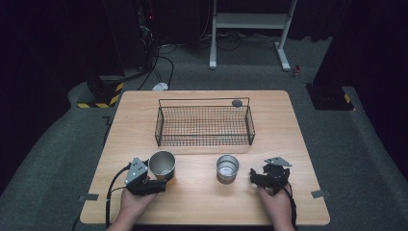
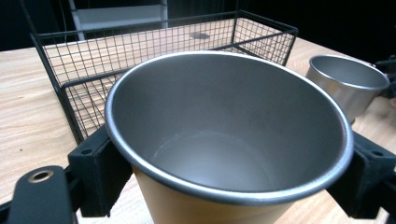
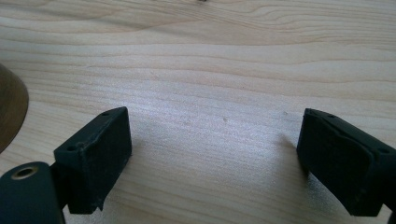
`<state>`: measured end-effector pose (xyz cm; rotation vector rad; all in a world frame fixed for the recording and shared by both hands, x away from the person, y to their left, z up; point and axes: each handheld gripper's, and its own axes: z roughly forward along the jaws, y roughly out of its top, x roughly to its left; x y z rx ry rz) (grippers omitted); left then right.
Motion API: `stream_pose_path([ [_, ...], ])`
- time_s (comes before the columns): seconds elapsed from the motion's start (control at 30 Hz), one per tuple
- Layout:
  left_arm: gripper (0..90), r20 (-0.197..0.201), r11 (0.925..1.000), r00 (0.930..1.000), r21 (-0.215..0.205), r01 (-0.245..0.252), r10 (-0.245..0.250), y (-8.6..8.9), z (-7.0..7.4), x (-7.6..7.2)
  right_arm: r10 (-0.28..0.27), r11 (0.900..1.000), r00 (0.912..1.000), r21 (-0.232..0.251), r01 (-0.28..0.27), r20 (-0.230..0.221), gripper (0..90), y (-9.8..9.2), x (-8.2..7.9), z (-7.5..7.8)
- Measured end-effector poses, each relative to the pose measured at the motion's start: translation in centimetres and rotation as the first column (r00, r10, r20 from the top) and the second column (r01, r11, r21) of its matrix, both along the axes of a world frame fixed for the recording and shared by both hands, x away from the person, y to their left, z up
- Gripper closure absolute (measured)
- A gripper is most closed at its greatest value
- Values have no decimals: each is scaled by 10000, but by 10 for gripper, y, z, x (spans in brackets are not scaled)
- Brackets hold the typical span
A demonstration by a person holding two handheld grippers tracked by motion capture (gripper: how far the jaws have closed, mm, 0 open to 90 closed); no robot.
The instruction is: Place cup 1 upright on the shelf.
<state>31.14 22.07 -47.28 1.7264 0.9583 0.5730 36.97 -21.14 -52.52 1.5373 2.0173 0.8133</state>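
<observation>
A steel cup (image 1: 162, 164) with a tan outside stands at the front left of the wooden table (image 1: 202, 202). My left gripper (image 1: 165, 177) is shut on it, one black jaw pressed against each side just under the rim. The left gripper view looks down into the empty cup (image 2: 224, 140) held by my left gripper (image 2: 229, 172). A second steel cup (image 1: 227, 168) stands upright to the right and also appears in the left gripper view (image 2: 348, 84). My right gripper (image 1: 253, 177) hovers just right of that cup. It is open over bare wood (image 3: 215, 154).
A black wire basket (image 1: 250, 126) sits across the middle of the table, with a small dark disc (image 1: 236, 102) behind its far right corner. The basket (image 2: 70, 93) rises directly behind the held cup. A curved tan edge (image 3: 9, 112) shows at the left of the right gripper view.
</observation>
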Motion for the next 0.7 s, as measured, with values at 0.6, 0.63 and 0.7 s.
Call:
stream_pose_path([
  [0.6,138,334,9999,9994,-122,-98,102,-8,21,18,15,10000,10000,-3,-15,-5,101,0,0,0],
  [0.63,138,365,9999,9993,-119,-100,105,-9,23,19,16,10000,10000,-3,-16,-4,101,0,0,0],
  [0.7,138,386,9999,9992,-128,-99,104,-10,26,20,15,10000,10000,-4,-15,-4,101,0,0,0],
])
